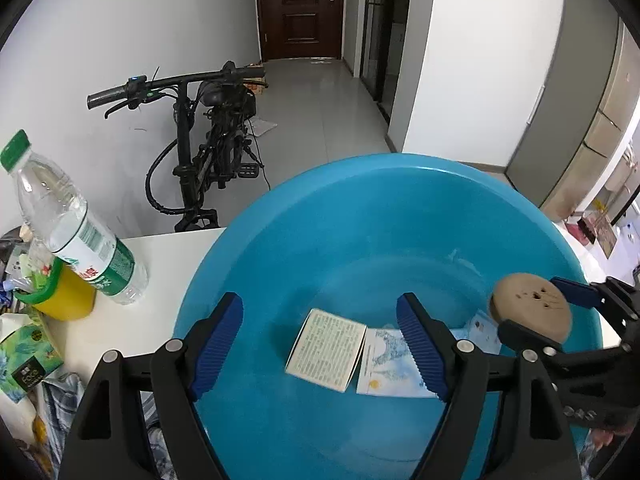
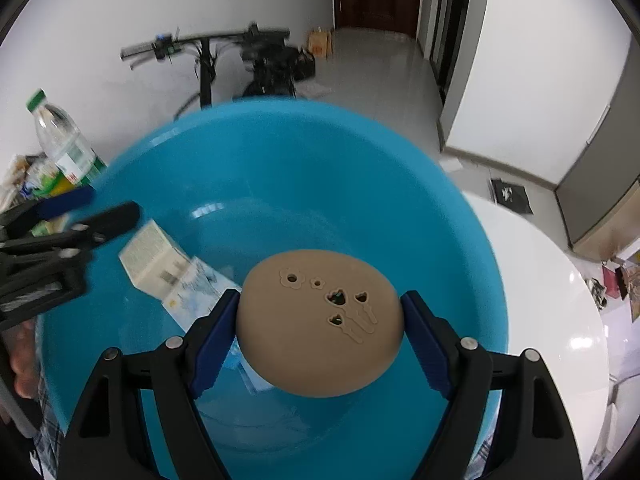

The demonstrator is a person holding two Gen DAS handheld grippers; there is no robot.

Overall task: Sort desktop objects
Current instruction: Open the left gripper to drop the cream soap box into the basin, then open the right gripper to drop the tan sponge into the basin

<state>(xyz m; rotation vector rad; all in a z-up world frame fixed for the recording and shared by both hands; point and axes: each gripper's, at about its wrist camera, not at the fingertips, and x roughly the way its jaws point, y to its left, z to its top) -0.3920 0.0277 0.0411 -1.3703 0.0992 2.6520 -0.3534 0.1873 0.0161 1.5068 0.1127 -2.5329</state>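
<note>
The blue basin point(image 2: 460, 208) fills the white table's point(image 1: 160, 248) near edge as the sorting bin — a small box point(image 1: 326, 349) and a card point(image 1: 384, 362) already lie on its floor. Above them the left gripper point(image 1: 320, 344) stands spread and empty, while the right gripper point(image 2: 320, 338) clamps a tan disc point(image 2: 320, 322) over the basin, likely to drop it in. A water bottle point(image 1: 72, 224) and yellow cup point(image 1: 64, 300) crowd the table's left edge — clear of both tools.

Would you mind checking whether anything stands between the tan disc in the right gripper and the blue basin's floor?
Partly. The tan disc, clamped in the right gripper, hangs above the blue basin. A light-blue packet extends under the disc's left edge, with a small printed box farther left. The floor to the right looks bare.
</note>
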